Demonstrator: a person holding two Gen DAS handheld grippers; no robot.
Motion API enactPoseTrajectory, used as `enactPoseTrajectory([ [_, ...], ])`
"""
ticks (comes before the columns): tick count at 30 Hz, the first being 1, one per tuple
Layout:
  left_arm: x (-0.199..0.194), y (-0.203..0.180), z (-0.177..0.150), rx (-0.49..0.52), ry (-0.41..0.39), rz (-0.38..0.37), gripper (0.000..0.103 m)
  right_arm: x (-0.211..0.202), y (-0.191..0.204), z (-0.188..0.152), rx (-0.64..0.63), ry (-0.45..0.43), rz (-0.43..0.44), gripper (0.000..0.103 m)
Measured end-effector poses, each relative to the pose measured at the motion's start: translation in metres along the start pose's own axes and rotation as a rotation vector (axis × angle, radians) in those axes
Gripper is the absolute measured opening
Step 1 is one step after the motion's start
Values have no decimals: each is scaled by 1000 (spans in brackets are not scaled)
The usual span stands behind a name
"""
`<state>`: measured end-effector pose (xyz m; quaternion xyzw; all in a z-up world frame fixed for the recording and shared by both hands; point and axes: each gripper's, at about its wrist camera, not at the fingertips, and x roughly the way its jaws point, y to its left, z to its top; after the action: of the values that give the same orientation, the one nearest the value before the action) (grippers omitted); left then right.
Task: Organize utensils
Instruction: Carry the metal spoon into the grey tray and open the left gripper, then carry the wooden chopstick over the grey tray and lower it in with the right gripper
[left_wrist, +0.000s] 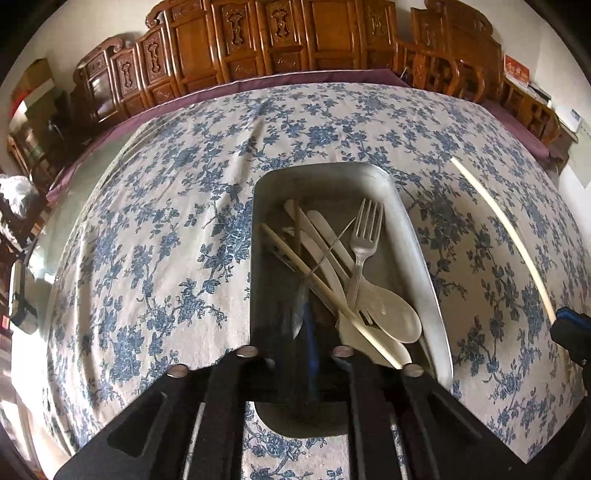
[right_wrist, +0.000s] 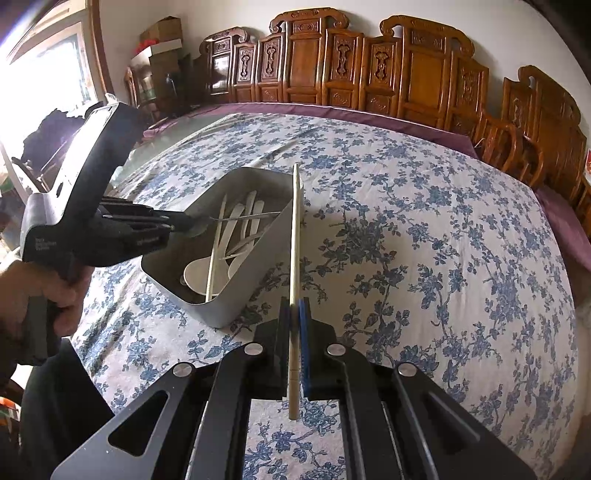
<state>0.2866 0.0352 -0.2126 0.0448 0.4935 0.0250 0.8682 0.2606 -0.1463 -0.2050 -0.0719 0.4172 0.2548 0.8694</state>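
Observation:
A metal tray holds a steel fork, white plastic spoons and a pale chopstick. My left gripper hangs over the tray's near end. A thin metal utensil lies between its fingers, which stand slightly apart and do not seem to press on it. From the right wrist, that gripper and utensil show over the tray. My right gripper is shut on another chopstick, held just right of the tray and also seen from the left wrist.
A blue-flowered cloth covers the table. Carved wooden chairs line its far edge. A person's hand grips the left tool at the table's left side. Bare cloth stretches right of the tray.

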Motion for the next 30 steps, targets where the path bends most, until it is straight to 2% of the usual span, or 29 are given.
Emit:
enactPoseTrajectory([
  [10, -24, 14, -11, -13, -33, -43, 18, -1, 10, 3, -7, -1, 13, 6],
  [12, -32, 19, -14, -16, -47, -50, 27, -1, 14, 4, -11, -1, 17, 6],
  [16, -50, 28, -23, -15, -81, -68, 36, -1, 23, 8, -21, -1, 25, 6],
  [20, -68, 38, -31, -7, -126, -63, 57, 1, 33, 13, -32, 4, 30, 6],
  [24, -80, 48, -36, -22, -154, -74, 86, 6, 43, 18, -43, 15, 32, 6],
  [26, -85, 55, -38, -36, -171, -80, 91, 10, 47, 21, -45, 24, 34, 6],
  [30, -90, 67, -42, -69, -186, -99, 92, 18, 54, 26, -43, 39, 42, 6],
])
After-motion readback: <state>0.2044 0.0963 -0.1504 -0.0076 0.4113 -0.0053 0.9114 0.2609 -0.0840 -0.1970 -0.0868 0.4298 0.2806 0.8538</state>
